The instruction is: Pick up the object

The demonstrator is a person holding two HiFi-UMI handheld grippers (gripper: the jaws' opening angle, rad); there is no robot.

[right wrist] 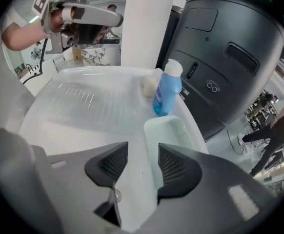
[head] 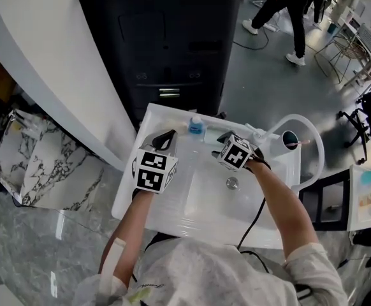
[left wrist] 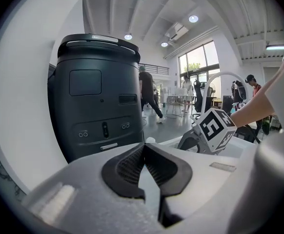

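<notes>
The blue plastic bottle with a white cap (right wrist: 167, 89) stands upright on the back ledge of the white sink basin (right wrist: 78, 106), its long axis vertical and its cap pointing up. It carries a darker blue oval label, but the writing on it is too small to read. There is one such bottle. It lies ahead of the right gripper (right wrist: 143, 152) and a little to the right of the line through the jaw gap, apart from both jaws.

Between the bottle and that gripper lies one pale green rectangular tray (right wrist: 169, 130), its near end just beyond the right-hand jaw. Just left of the bottle sits one small pale round lump (right wrist: 148, 85), which I cannot identify.

The right gripper's jaws stand moderately apart with nothing between them; only bare basin shows in the gap. The left gripper (left wrist: 144, 147) has its jaws pressed together at the tips, holding nothing, and is held over the basin's opposite side, well apart from the bottle.

Behind the ledge, past the bottle, rises one large black rounded machine cabinet (right wrist: 230, 57).
</notes>
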